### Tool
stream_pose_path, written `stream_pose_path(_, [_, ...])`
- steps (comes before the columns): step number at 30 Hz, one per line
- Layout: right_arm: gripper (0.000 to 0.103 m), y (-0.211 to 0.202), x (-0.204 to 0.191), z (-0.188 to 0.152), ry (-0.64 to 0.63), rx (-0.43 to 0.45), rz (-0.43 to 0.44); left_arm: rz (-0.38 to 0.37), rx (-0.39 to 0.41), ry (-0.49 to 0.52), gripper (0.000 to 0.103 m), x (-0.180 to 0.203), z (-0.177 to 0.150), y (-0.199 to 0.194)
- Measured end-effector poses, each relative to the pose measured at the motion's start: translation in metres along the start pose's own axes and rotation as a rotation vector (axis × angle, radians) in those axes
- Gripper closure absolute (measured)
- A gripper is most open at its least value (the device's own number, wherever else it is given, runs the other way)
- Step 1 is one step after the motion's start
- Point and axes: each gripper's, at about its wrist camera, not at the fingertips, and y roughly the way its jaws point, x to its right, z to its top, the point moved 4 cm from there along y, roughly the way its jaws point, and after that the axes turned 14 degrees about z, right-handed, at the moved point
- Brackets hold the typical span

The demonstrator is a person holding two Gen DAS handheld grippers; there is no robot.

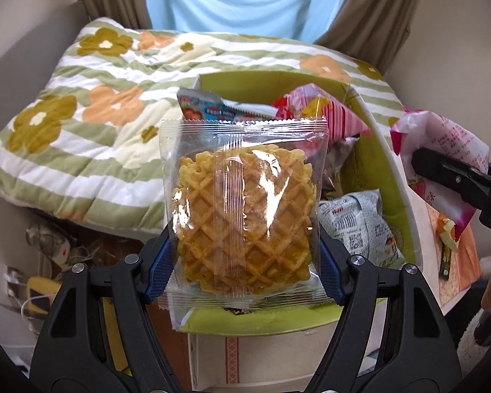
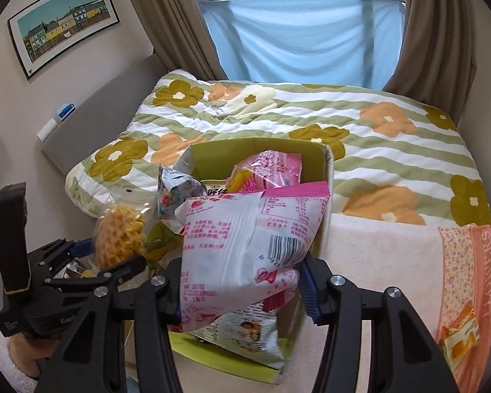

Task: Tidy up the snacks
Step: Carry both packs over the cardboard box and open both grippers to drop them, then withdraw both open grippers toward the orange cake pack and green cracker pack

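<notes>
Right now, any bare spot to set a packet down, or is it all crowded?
Free: the peach cloth right of the green box, bar one orange packet near its front corner, and the floral quilt behind. Crowded: the box interior, heaped with bags.

We are counting one clear-wrapped golden waffle, one pink-and-white printed snack bag, one green-lined cardboard box holding several mixed packets, and one small orange snack packet.
</notes>
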Motion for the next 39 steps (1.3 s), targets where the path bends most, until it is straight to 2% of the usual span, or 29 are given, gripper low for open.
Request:
stream_pose_path(2, [0.054, 0.004, -0.003, 0.001, 0.004, -0.01, -0.011, -0.044, -0.008, 0.0, 0.03, -0.001, -0.002, 0.004])
stream_pose_path(4, [0.054, 0.007, -0.005, 0.003, 0.007, -0.014, -0.016, -0.057, -0.022, 0.013, 0.019, 0.002, -0.005, 0.008])
stream_pose_path(5, [0.054, 0.007, -0.005, 0.003, 0.005, -0.016, -0.018, -0.044, -0.019, 0.016, 0.006, 0.001, -0.006, 0.009])
stream_pose_path(6, [0.054, 0.008, -0.006, 0.005, 0.004, -0.017, -0.022, -0.033, -0.015, 0.014, 0.0, 0.001, -0.007, 0.008])
stream_pose_path(11, [0.054, 0.012, -0.01, 0.01, -0.007, -0.03, -0.019, -0.046, -0.033, 0.002, 0.0, -0.004, -0.015, 0.007])
stream_pose_path(24, [0.053, 0.049, -0.023, 0.012, -0.057, -0.128, 0.038, -0.015, -0.059, -0.084, 0.0, -0.024, -0.027, 0.003])
stream_pose_path(27, [0.044, 0.053, -0.023, 0.012, -0.067, -0.129, 0.025, -0.005, -0.056, -0.086, 0.0, -0.027, -0.031, -0.001])
stream_pose_path(29, [0.014, 0.051, -0.021, 0.009, -0.059, -0.099, 0.016, 0.014, -0.061, -0.076, 0.0, -0.028, -0.033, 0.0])
stream_pose_path(30, [0.01, 0.049, -0.019, 0.006, -0.051, -0.084, 0.024, 0.021, -0.062, -0.071, 0.0, -0.029, -0.034, -0.001])
stream_pose_path(33, [0.008, 0.043, -0.015, -0.004, -0.018, -0.064, 0.042, 0.015, -0.061, -0.068, 0.0, -0.031, -0.036, -0.002])
stream_pose_path(39, [0.008, 0.023, -0.009, -0.014, 0.005, -0.023, -0.001, 0.008, -0.046, -0.039, 0.0, -0.029, -0.032, -0.006])
